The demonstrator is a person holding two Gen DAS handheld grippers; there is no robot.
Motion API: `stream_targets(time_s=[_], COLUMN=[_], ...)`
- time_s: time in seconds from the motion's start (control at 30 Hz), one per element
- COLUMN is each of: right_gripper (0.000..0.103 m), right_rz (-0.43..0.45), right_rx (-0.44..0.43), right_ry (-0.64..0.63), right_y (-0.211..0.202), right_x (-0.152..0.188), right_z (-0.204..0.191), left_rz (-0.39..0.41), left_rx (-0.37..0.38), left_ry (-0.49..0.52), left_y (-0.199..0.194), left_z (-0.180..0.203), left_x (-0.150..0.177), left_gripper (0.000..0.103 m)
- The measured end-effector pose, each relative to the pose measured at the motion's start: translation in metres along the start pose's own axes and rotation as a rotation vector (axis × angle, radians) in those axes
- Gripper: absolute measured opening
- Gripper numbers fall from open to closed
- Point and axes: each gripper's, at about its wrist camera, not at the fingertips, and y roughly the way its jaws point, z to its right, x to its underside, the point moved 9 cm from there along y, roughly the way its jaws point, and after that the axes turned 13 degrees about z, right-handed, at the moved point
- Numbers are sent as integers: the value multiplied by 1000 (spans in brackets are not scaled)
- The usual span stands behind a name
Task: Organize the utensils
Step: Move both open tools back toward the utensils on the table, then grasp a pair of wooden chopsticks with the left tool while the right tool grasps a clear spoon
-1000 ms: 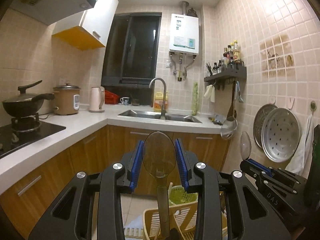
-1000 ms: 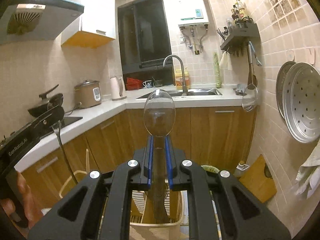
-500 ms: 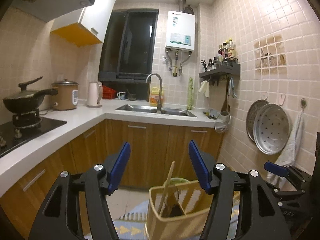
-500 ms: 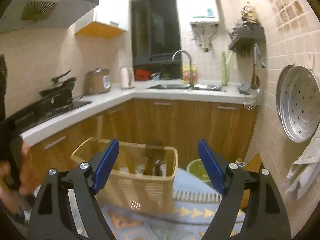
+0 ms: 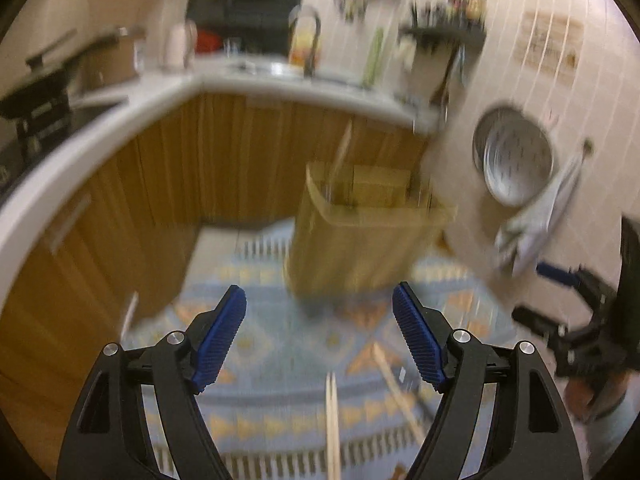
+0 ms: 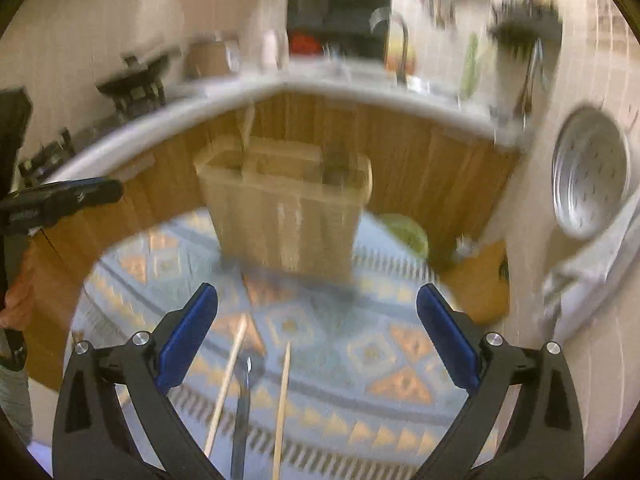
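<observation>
Both views are motion-blurred. A tan slatted utensil basket [image 5: 360, 232] [image 6: 284, 208] stands on a patterned rug, with a chopstick [image 5: 342, 152] and dark utensils sticking out of it. Loose wooden chopsticks [image 5: 332, 420] [image 6: 282, 404] and a dark-handled utensil [image 6: 242, 412] lie on the rug below the grippers. My left gripper [image 5: 320, 340] is open and empty, short of the basket. My right gripper [image 6: 316, 336] is open and empty, also short of the basket. The right gripper also shows at the right edge of the left wrist view [image 5: 576, 300].
Wooden cabinets [image 5: 200, 168] under a white countertop [image 5: 120, 116] curve behind the basket. A perforated metal tray [image 6: 592, 184] and a towel [image 5: 536, 224] hang on the tiled right wall. A green bowl [image 6: 404, 232] and a wooden board [image 6: 476, 280] sit by the wall.
Both grippers let go of the clear spoons into the basket and opened. Since half a second ago both have tilted downward toward the rug, bringing the loose chopsticks into view.
</observation>
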Motion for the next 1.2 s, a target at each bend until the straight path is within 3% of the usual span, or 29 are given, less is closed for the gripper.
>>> stream_targets(time_s=[0.13,0.2,0.33,0.43,0.53,0.63,0.7,0.9,1.0,1.2], right_gripper=[94,81,72,65,62,55,49,45,37,38], right_rz=[-214,-289,-422,-448,-466,-478,-491,-520,-528,-528], right_rx=[-15,-22,-88,-90,-91,-88,-83,-98,-108,-105], right_ry=[49,58,153,152,163,159,145,110,103,100], right_y=[28,39,55,61,64,69,71,81,83,87], right_x=[47,66,101,109,112,114,115,121,123,125], right_z=[-1,-4,-9,-11,-11,-10,-10,-21,-27,-37], left_rz=[-127,-194,-324,-392,-427,-452,-490,-514,-514,-505], left_rx=[-14,-13,21,21,45,35,28,4,-13,-17], left_ry=[85,116,172,260,277,309,340,386,413,400], left_y=[16,25,40,43,43,46,52,56,59,63], left_z=[2,7,16,21,25,25,27,26,32,32], left_x=[54,78,119,141,148,150,156,156,155,153], left_gripper=[72,65,52,44,43,36,15,15,14,13])
